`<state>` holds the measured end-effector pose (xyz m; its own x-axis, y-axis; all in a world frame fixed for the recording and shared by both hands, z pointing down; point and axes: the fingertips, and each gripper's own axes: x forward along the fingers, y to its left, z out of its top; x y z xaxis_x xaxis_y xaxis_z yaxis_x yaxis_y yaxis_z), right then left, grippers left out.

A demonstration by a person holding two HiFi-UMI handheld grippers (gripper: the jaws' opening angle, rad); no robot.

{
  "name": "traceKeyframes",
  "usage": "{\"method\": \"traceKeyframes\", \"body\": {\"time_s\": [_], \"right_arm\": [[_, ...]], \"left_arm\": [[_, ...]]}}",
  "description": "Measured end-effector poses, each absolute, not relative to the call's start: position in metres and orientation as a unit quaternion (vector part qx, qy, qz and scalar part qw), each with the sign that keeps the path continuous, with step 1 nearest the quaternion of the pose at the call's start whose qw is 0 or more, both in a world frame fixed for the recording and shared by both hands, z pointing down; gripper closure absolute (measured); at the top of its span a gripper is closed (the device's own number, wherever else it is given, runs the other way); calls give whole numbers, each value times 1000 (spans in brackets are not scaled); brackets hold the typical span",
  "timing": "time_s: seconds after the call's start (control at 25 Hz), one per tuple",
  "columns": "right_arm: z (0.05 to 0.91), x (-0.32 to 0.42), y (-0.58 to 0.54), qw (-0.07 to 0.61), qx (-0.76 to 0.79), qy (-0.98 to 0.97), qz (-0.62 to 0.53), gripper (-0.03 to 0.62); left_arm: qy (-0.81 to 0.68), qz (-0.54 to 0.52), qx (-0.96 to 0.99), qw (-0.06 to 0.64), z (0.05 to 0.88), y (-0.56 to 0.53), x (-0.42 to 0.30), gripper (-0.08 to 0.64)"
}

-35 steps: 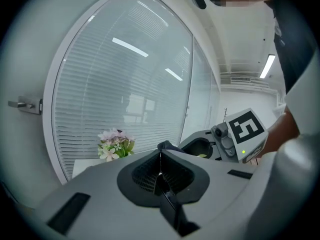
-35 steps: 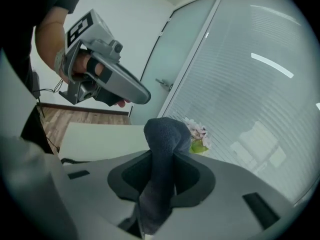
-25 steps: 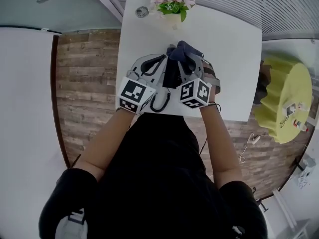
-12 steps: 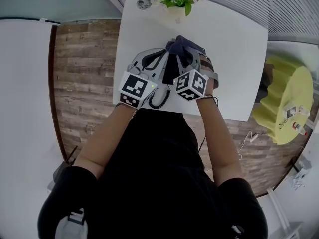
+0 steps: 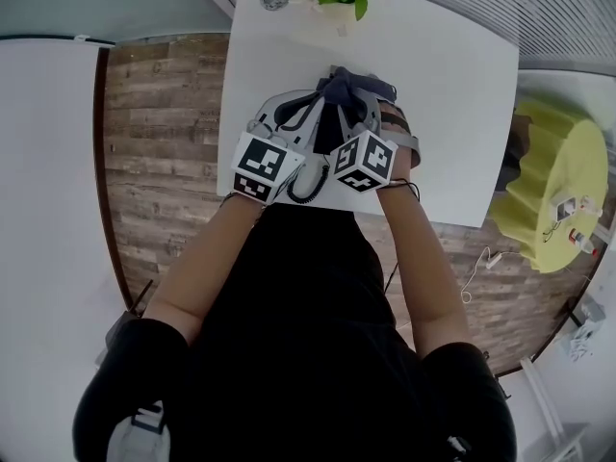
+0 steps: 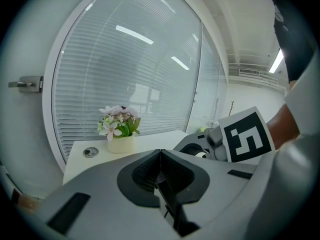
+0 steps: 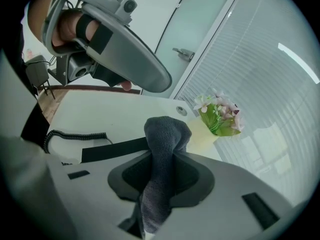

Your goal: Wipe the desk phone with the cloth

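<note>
Right hand-held gripper [image 7: 162, 156]: pinching the dark grey cloth [image 7: 165, 134], its fold standing past the tips.
Left hand-held gripper [image 6: 160, 153]: pressed together, nothing between.
Desk phone [image 7: 112, 149]: on the white desk [image 5: 452, 114], mostly covered in head view; coiled cord [image 7: 75, 135] clear in right gripper view.
Flower pot [image 6: 120, 143]: at the desk's far edge.

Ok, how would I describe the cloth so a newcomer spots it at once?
Start at the white table, on its side nearest the person, where the right tool is shut on the cloth. It is a dark grey towelling bunch poking up between the jaws, the only soft thing there, unlike the flower pot and the black coiled cord.
</note>
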<state>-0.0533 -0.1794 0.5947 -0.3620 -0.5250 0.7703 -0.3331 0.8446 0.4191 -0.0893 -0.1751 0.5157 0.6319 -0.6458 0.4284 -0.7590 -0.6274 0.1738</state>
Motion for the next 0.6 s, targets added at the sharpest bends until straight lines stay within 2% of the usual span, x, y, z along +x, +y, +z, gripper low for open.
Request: {"method": "traceKeyframes", "body": {"time_s": [0.6], "right_arm": [[609,-55,-149,512,242,-821,-68,495]], "left_arm": [[-378,193,885,189,551,-159,-84,549]]}}
